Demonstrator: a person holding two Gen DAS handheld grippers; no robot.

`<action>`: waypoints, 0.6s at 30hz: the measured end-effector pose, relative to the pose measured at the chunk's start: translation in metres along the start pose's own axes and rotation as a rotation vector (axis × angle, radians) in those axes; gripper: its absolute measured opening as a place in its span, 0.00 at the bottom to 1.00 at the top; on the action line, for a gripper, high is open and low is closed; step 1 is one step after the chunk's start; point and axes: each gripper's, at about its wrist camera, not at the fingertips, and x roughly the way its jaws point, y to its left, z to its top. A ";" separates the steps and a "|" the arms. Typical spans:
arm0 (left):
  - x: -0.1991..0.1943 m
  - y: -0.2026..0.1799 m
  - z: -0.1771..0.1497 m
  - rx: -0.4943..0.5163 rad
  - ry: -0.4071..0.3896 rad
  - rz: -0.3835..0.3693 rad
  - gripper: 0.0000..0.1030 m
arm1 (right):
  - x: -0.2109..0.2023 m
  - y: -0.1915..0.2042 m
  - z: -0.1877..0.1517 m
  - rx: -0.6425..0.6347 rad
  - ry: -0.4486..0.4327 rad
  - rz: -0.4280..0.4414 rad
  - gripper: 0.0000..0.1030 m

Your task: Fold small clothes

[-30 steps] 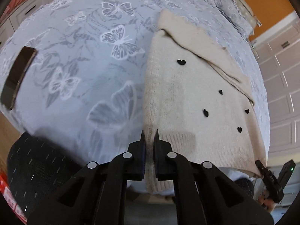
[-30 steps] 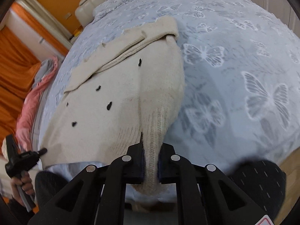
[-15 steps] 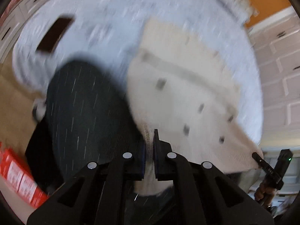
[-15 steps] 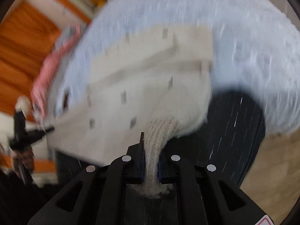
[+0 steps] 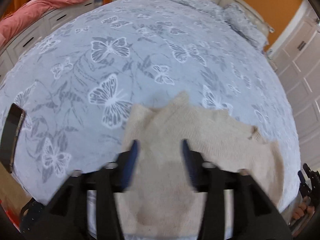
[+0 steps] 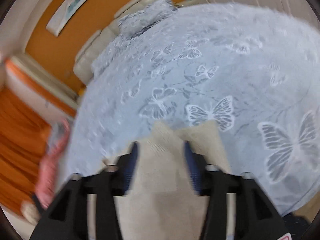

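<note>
the cream knit sweater (image 5: 180, 140) lies folded at the near edge of the bed (image 5: 140, 60), on its butterfly bedspread. left tongs (image 5: 160, 154) and right tongs (image 6: 160, 156) have just been opening, jaws apart over the knit, pads not pressing it. a dark phone (image 5: 12, 136) lies far left

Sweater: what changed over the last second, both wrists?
Both grippers let go: the left gripper and right gripper were shut on the hem, and their jaws have just been opening. The cream sweater now lies on the bedspread with the heart-dotted side hidden. The phone remains at the bed's left edge.
</note>
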 end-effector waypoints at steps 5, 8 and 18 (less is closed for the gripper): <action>0.027 -0.014 -0.003 0.083 0.029 0.035 0.62 | 0.047 0.012 -0.009 -0.201 0.102 -0.141 0.56; 0.053 -0.019 0.008 0.058 0.068 0.061 0.62 | 0.076 0.014 -0.003 -0.211 0.131 -0.186 0.59; 0.056 -0.011 0.039 -0.010 0.094 0.051 0.00 | 0.059 0.046 0.018 -0.232 0.104 -0.039 0.07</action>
